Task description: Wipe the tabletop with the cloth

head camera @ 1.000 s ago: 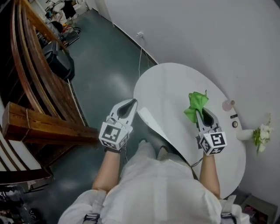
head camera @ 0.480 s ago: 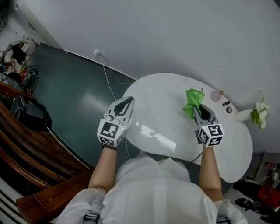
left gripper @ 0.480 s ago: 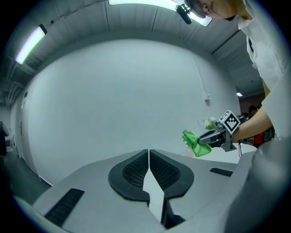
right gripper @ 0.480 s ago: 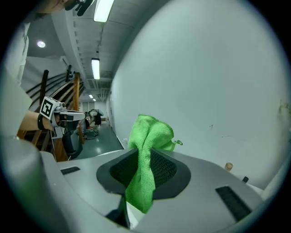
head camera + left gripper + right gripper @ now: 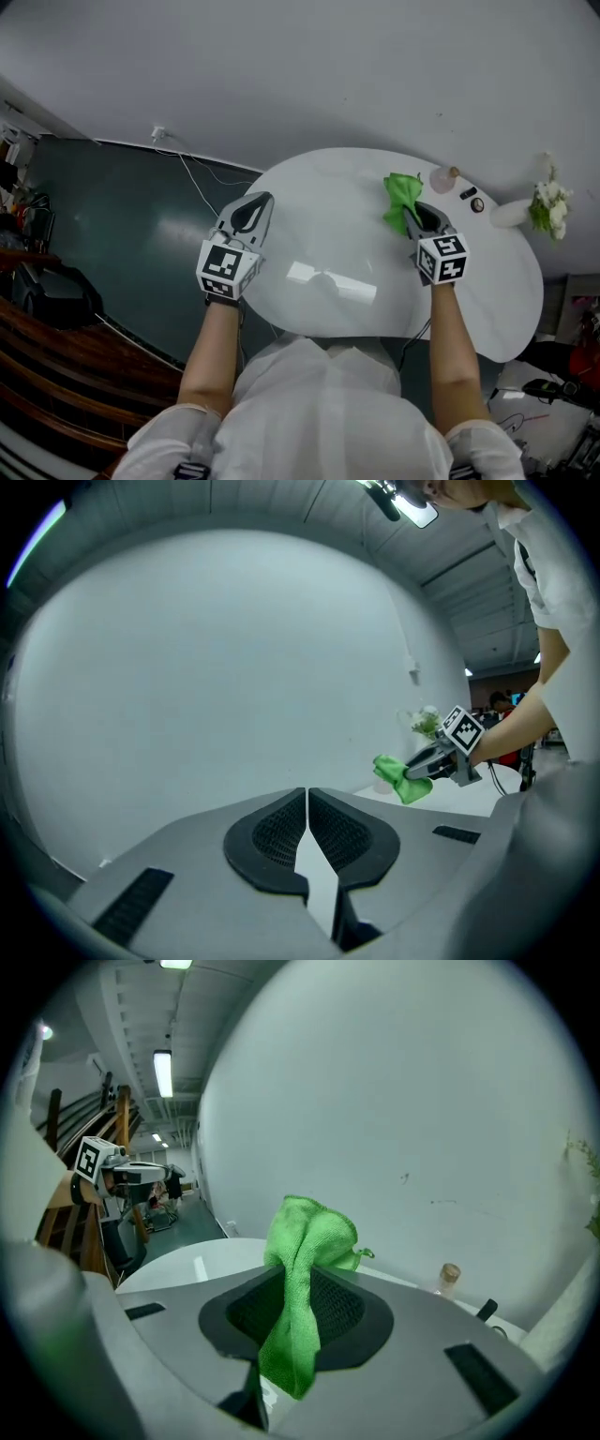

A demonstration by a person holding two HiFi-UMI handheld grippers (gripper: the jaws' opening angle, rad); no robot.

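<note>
Over the dark green floor point(image 5: 112, 225), the white tabletop point(image 5: 328, 220) meets a grey wall point(image 5: 328, 66).

The left gripper point(image 5: 260, 200) is held forward at left, jaws together and empty. The right gripper point(image 5: 411, 212), at right, clamps the cloth point(image 5: 400, 190).

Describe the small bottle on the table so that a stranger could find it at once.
Start at the white oval table by the wall. At its far edge, just right of the green cloth in the right tongs, stands the small bottle; only it has a tan cap.
</note>
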